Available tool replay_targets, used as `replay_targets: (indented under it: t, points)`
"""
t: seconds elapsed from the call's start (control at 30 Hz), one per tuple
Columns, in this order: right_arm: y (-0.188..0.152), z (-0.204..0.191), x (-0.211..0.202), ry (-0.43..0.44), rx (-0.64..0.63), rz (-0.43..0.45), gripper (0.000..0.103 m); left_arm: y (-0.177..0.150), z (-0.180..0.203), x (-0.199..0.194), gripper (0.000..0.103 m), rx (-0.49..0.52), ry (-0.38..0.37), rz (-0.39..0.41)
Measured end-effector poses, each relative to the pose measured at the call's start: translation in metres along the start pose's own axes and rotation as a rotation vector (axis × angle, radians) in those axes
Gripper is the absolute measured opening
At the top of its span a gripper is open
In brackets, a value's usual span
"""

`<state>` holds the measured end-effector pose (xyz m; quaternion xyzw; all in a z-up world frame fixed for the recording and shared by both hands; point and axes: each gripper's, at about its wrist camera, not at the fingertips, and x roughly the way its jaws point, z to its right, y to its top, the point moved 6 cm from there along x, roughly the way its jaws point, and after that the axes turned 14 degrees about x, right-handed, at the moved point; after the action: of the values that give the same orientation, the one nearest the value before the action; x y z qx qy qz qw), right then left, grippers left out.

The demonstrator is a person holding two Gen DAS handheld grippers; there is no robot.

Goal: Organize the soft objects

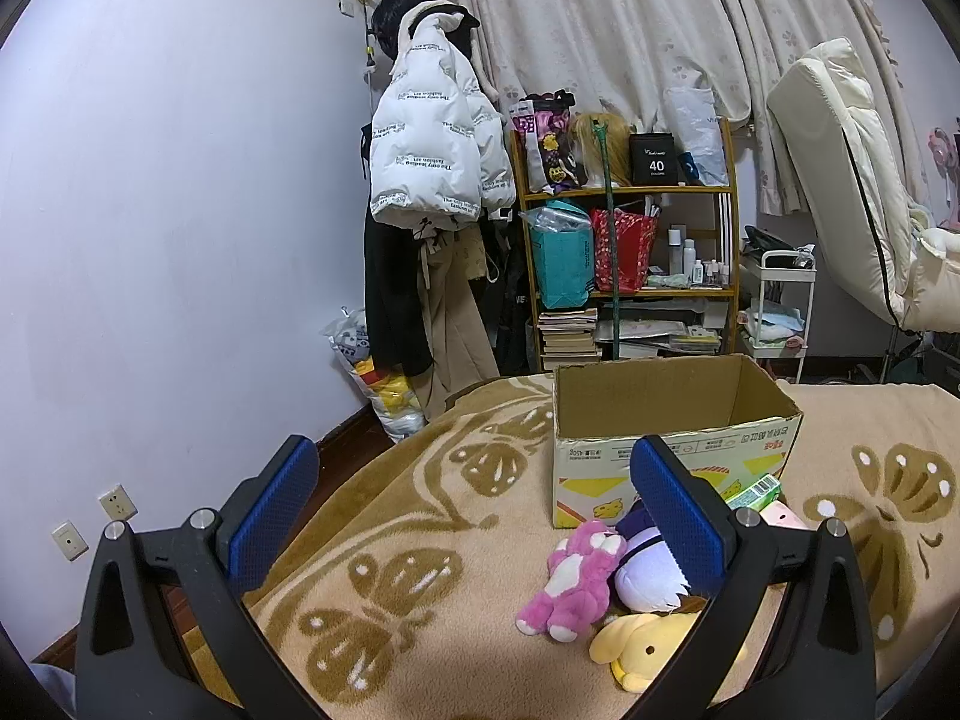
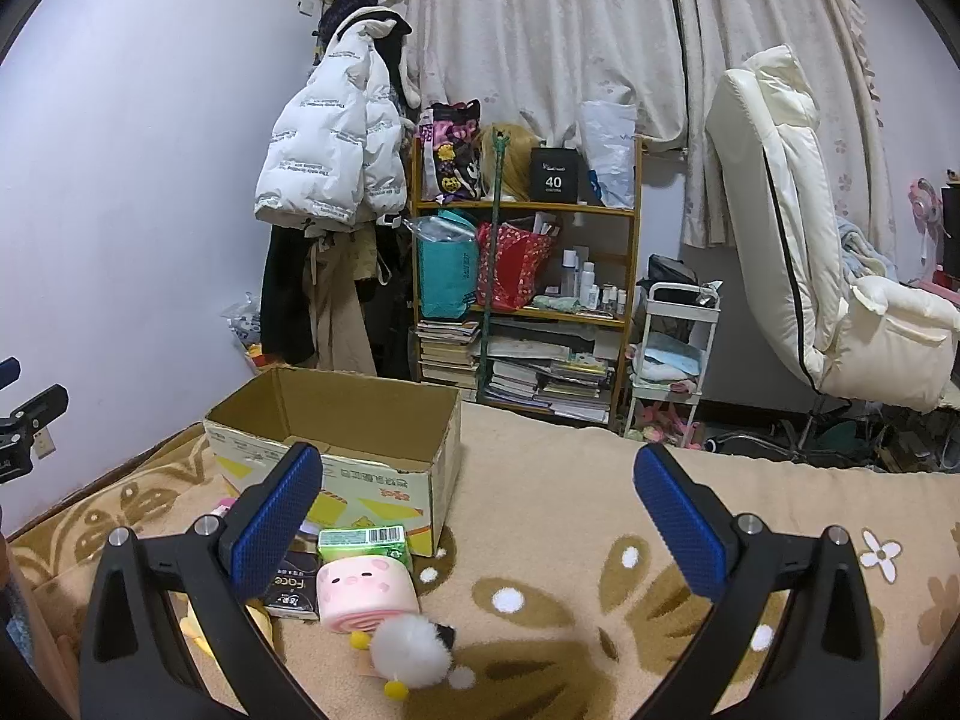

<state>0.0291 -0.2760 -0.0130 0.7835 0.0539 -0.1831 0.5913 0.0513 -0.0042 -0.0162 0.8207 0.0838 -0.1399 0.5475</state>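
Observation:
An open cardboard box (image 1: pixel 672 414) (image 2: pixel 336 420) stands on the tan blanket. In front of it in the left wrist view lie a pink plush bear (image 1: pixel 573 579), a purple-and-white plush (image 1: pixel 645 564) and a yellow plush (image 1: pixel 642 648). My left gripper (image 1: pixel 480 516) hovers above the blanket, open and empty; its right finger covers part of the purple plush. In the right wrist view a pink pig cushion (image 2: pixel 366 597), a white fluffy toy (image 2: pixel 414 654), a green packet (image 2: pixel 366 543) and a black box (image 2: pixel 294 591) lie before the cardboard box. My right gripper (image 2: pixel 480 516) is open, with nothing between its fingers.
The patterned blanket (image 2: pixel 570 540) covers the bed. Beyond it stand a wooden shelf (image 1: pixel 630 240) with bags and books, hung coats (image 1: pixel 432 138), a white trolley (image 2: pixel 678 354) and a cream recliner (image 2: pixel 810 228). The left gripper's arm (image 2: pixel 30 426) shows at the left edge.

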Motion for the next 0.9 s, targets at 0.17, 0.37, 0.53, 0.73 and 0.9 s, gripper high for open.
replay_targets:
  t: [0.17, 0.37, 0.53, 0.73, 0.9]
  points:
    - [0.0006, -0.0046, -0.0015, -0.001, -0.006, 0.005, 0.103, -0.0004, -0.0004, 0.0004, 0.103, -0.001, 0.001, -0.003]
    - [-0.0014, -0.0041, -0.0004, -0.003, -0.006, 0.005, 0.103, -0.0013, 0.0012, 0.0008, 0.103, 0.000, -0.008, -0.001]
    - [-0.0011, -0.0039, -0.0001, -0.005, -0.007, 0.004, 0.103, -0.0027, 0.0014, 0.0028, 0.103, 0.004, -0.011, -0.008]
    - [-0.0013, -0.0042, 0.0000, -0.004, -0.007, 0.003, 0.103, -0.0023, 0.0016, 0.0028, 0.103, 0.005, -0.011, -0.009]
    - [-0.0013, -0.0042, -0.0003, -0.004, -0.007, 0.003, 0.103, -0.0038, 0.0021, 0.0030, 0.103, 0.005, -0.010, -0.008]
